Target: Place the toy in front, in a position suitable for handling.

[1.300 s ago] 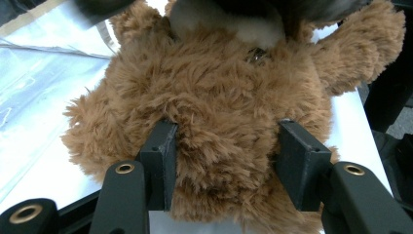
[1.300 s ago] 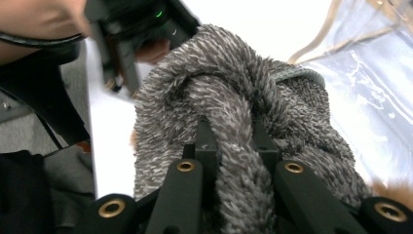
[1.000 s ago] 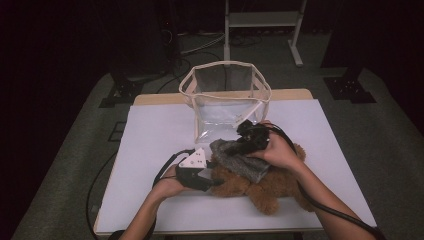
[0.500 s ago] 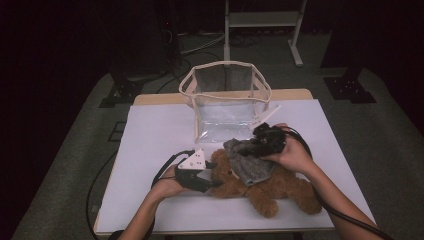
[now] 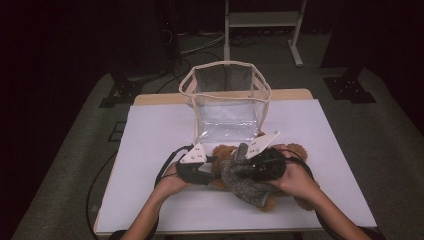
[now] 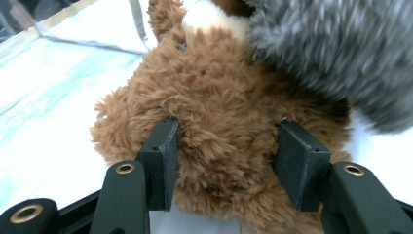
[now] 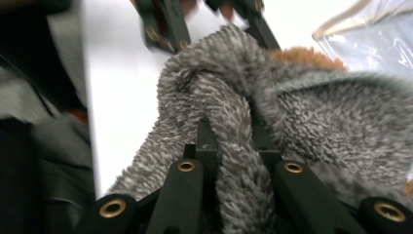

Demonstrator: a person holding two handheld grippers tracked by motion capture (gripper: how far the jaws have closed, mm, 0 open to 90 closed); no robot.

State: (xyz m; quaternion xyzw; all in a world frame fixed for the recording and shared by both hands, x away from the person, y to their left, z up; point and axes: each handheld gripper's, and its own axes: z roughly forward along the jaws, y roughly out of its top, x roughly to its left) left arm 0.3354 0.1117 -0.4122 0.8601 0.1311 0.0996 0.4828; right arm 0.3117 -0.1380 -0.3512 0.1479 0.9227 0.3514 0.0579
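A brown teddy bear (image 5: 223, 151) lies on the white table (image 5: 150, 140) just in front of the clear bag. My left gripper (image 6: 226, 156) is shut on it, both pads sunk into the fur of the teddy bear (image 6: 219, 112). A grey fuzzy cloth (image 5: 243, 181) is draped across the bear's middle. My right gripper (image 7: 234, 141) is shut on a bunched fold of this grey cloth (image 7: 331, 126), and in the high view the right gripper (image 5: 248, 167) sits right above the bear, facing the left gripper (image 5: 214, 169). The cloth hides most of the bear's body.
A clear plastic bag (image 5: 227, 100) with a cream rim stands open at the table's far middle, just behind the bear. Black cables trail off the table's left side. A white metal stand (image 5: 260, 20) is on the floor behind.
My right gripper has carried the grey cloth nearer to the person, from beside the bag down over the bear. The left gripper has kept its grip in place.
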